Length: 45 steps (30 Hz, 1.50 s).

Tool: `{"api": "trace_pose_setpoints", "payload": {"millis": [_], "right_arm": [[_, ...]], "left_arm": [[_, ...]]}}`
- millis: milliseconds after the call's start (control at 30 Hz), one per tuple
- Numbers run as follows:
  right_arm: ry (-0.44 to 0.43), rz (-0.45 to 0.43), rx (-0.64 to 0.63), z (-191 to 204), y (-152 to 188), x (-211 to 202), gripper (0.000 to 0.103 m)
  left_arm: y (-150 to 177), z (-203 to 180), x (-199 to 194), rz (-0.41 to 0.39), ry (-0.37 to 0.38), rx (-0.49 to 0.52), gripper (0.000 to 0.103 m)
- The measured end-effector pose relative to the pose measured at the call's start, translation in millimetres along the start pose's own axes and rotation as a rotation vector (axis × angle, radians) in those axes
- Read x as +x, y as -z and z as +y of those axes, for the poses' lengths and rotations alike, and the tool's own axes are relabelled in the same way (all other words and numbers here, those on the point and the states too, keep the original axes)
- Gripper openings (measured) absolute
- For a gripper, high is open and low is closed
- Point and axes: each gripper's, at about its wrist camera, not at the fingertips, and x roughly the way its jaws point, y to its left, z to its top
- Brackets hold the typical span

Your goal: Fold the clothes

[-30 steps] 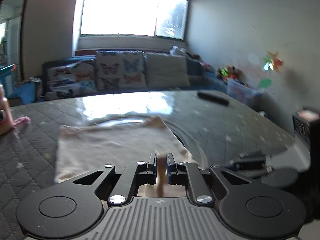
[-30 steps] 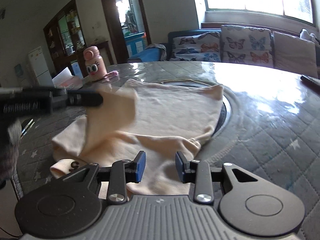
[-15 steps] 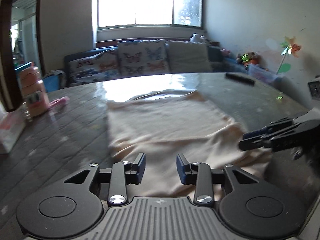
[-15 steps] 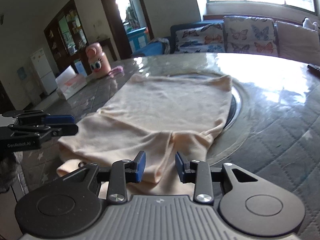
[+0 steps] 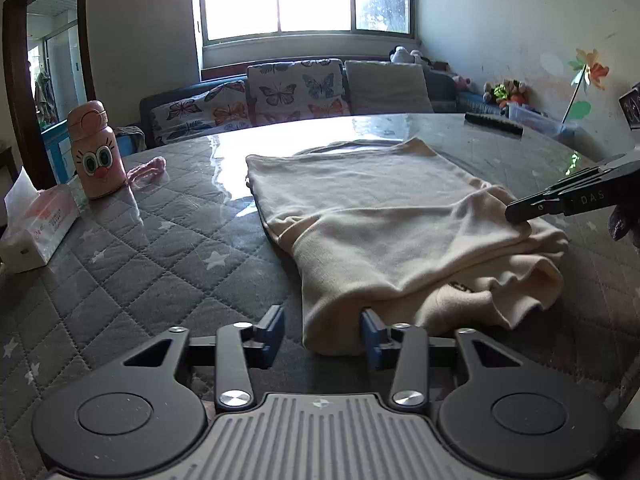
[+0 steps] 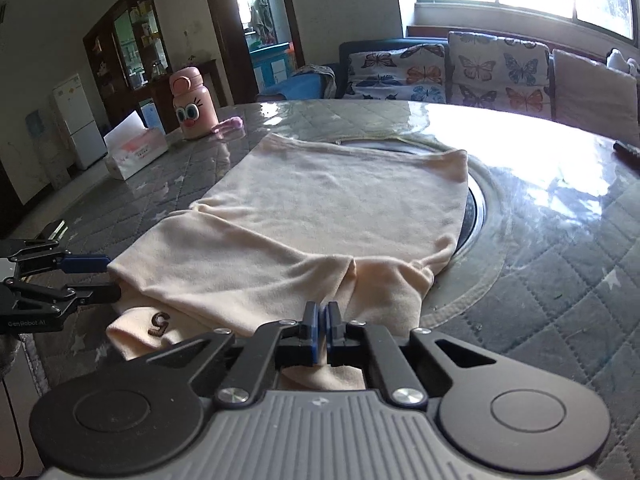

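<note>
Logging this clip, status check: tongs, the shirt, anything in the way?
Left tongs open at the cream shirt's near corner. Right tongs shut on its near edge. Pink bottle and tissue box off to the side.

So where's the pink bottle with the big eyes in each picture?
Left wrist view: the pink bottle stands at the far left of the table, just right of the tissue box.
Right wrist view: the pink bottle stands upper left, beyond the cream shirt, with the tissue box to its left.
Shared landmark: the butterfly cushions behind the table.
</note>
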Motion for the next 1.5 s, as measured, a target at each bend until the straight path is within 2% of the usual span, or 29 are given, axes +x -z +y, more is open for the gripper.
{"api": "trace_pose_setpoints", "payload": {"millis": [67,133,167,233,367,567,633,800,900,1133,1200,1300,1500], "right_arm": [[0.006,-0.011,-0.012,2,-3,-2,0.002],[0.012,-0.034,-0.02,4,-7,-8,0.002],[0.016,-0.045,-0.023,4,-10,-11,0.002],[0.022,-0.066,-0.03,4,-14,-18,0.002],[0.029,-0.074,-0.034,4,-14,-26,0.002],[0.039,0.021,-0.047,1,7,-4,0.004],[0.034,0.003,-0.05,0,3,-9,0.007],[0.026,-0.036,-0.054,-4,-11,-12,0.009],[0.017,-0.03,-0.042,-6,-16,-1,0.016],[0.023,-0.009,0.006,-12,-13,19,0.017],[0.022,-0.009,0.004,-12,-13,20,0.017],[0.027,-0.01,-0.002,-11,-12,22,0.016],[0.031,-0.01,-0.003,-12,-14,24,0.015]], "left_arm": [[0,-1,0,-0.006,-0.005,0.017,0.03],[2,-2,1,-0.004,-0.023,0.037,0.01],[2,-3,2,-0.002,-0.034,0.044,0.005],[4,-1,-3,-0.013,-0.042,0.051,0.002],[8,-2,-7,-0.012,-0.043,0.063,0.002],[11,-4,-11,0.028,-0.013,0.104,0.002],[7,0,-15,0.032,-0.005,0.107,0.005],[-19,11,-22,-0.013,-0.02,0.06,0.006],[-36,10,-9,-0.038,-0.008,0.025,0.006],[-58,3,43,-0.006,0.038,-0.025,0.006],[-58,3,53,0.013,0.033,-0.027,0.006],[-52,7,62,0.029,-0.021,-0.016,0.007],[-39,32,58,0.062,-0.107,-0.062,0.007]]}}
